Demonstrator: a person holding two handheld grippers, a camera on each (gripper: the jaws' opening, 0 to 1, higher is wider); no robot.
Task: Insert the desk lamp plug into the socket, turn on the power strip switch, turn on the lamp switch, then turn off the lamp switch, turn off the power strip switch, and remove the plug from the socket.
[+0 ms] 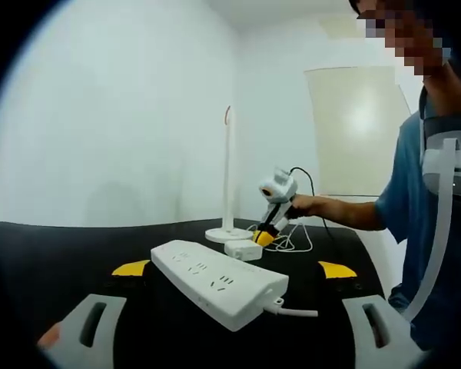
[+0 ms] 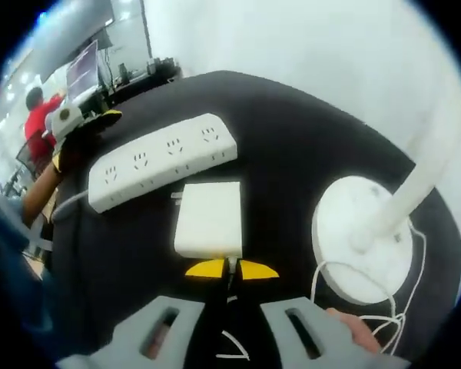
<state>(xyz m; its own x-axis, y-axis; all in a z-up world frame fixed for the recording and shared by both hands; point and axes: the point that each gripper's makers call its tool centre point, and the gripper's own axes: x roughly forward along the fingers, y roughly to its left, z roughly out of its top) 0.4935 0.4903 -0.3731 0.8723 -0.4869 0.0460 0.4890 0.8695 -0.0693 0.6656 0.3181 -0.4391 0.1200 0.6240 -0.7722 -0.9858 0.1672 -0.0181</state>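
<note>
Right tool (image 2: pixel 230 270) reaches the white plug block (image 2: pixel 208 218) lying flat on the black table (image 2: pixel 307 138), its yellow tips nearly together on the cord at the block's near edge; whether they truly pinch it I cannot tell. Left tool (image 1: pixel 234 269) hangs with tips wide apart, holding nothing, on either side of the strip (image 1: pixel 219 283). All the strip's sockets look bare, so the plug is not yet in. Lamp (image 1: pixel 229 177) stands unlit just beside the block. By my judgement the task is at its very start: inserting, both switches and unplugging all remain.
</note>
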